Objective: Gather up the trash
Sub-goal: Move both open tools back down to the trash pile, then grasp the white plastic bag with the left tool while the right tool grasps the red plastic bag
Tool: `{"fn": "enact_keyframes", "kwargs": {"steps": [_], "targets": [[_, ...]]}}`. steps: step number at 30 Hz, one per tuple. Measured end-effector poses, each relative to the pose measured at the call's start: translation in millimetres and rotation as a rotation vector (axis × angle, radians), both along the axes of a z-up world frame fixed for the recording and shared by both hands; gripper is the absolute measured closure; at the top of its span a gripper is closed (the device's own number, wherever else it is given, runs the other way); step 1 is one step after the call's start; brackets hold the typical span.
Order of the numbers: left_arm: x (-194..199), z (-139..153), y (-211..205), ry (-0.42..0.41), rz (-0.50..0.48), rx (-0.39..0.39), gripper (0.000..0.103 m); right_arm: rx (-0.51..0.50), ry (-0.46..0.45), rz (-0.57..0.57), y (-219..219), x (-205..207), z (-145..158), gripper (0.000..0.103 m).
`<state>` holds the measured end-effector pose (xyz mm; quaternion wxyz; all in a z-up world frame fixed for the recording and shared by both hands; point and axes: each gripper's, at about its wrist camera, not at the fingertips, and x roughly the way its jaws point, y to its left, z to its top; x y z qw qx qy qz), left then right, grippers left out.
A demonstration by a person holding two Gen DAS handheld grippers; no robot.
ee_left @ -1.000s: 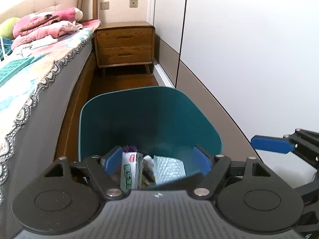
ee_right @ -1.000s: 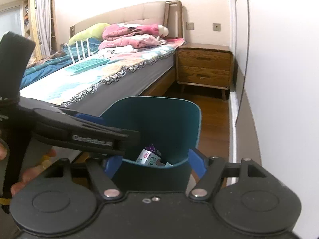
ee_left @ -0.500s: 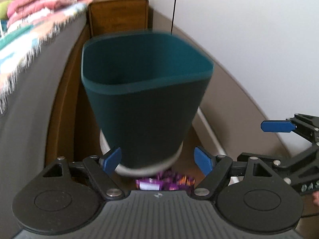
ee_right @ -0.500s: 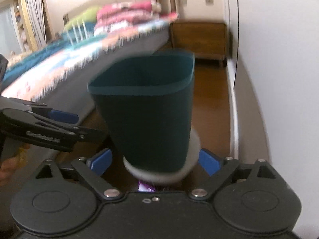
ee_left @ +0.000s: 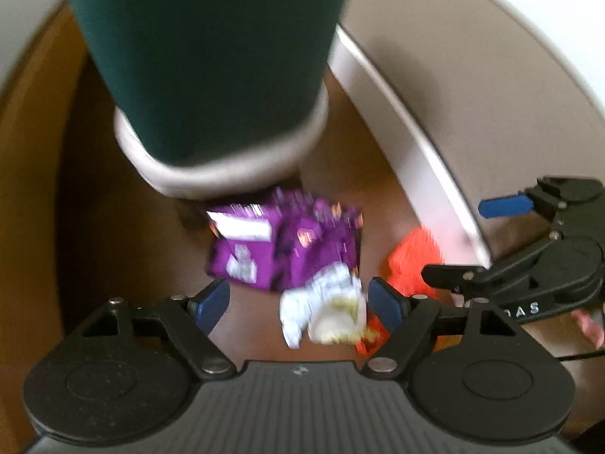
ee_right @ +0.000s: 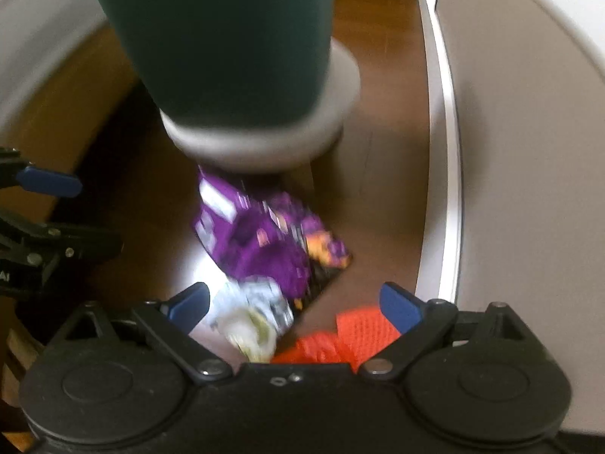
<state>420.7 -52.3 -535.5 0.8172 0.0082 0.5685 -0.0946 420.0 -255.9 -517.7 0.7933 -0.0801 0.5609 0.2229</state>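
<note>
A teal trash bin with a grey base stands on the wooden floor, also in the right wrist view. In front of it lie a purple snack wrapper, a crumpled white paper and an orange net. My left gripper is open and empty, low over the white paper. My right gripper is open and empty, low over the paper and the orange net. The right gripper also shows in the left wrist view. Both views are blurred.
A white wardrobe wall with a pale skirting runs along the right. The bed side is on the left. The left gripper shows at the left edge of the right wrist view.
Both grippers have dropped from looking into the bin to floor level in front of it. The trash on the floor has come into view.
</note>
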Motion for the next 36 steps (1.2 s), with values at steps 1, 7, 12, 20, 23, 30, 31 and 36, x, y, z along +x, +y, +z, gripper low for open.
{"fn": "enact_keyframes", "kwargs": {"steps": [1,7,12,20,23,30,31,36], "targets": [[-5,-12,-4,0.01,-0.018,0.007,0.023,-0.006,0.009,-0.009,-2,-3,-9,0.007],[-6,-75,-29,0.08,-0.147,0.021,0.023,-0.055,0.062,0.0,-16,-19,-55,0.007],[-3,-120,-39,0.086,-0.227,0.048,0.023,-0.063,0.087,0.008,-19,-19,-79,0.008],[2,-172,-43,0.139,-0.278,0.052,0.023,-0.142,0.118,0.069,-11,-32,-123,0.011],[4,-187,-47,0.156,-0.274,0.047,0.023,-0.177,0.115,0.113,-5,-40,-135,0.011],[6,-204,-59,0.181,-0.266,0.016,0.03,-0.194,0.181,0.114,-7,-45,-163,0.015],[8,-204,-59,0.184,-0.26,0.019,0.03,-0.193,0.186,0.114,-7,-45,-165,0.016],[15,-207,-60,0.186,-0.225,0.044,0.046,-0.182,0.197,0.096,-10,-44,-173,0.021]]}}
